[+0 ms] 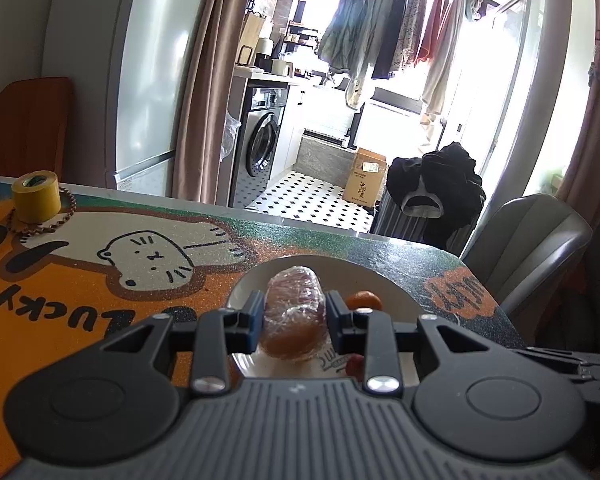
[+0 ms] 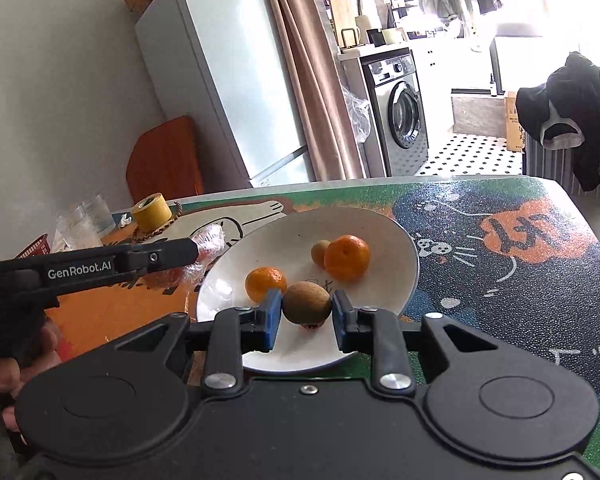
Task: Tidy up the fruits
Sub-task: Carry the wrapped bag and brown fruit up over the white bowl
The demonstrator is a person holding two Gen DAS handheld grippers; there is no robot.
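My left gripper [image 1: 294, 314] is shut on a plastic-wrapped fruit [image 1: 294, 312] and holds it over the left rim of the white plate [image 1: 384, 284]. The right wrist view shows that gripper [image 2: 204, 250] from the side at the plate's left edge. My right gripper [image 2: 306, 314] is around a brown kiwi [image 2: 306, 303], its pads at both sides, above the plate [image 2: 388, 236]. On the plate lie two mandarins [image 2: 266, 282] [image 2: 347, 257], a small yellowish fruit [image 2: 320, 253] and something small and red [image 2: 311, 325] under the kiwi.
A yellow tape roll [image 1: 36, 196] stands on a beaded coaster at the table's far left. Glasses [image 2: 86, 218] and a red basket [image 2: 36, 248] are beyond it. A grey chair [image 1: 528, 240] stands at the table's right end, past the rounded table edge.
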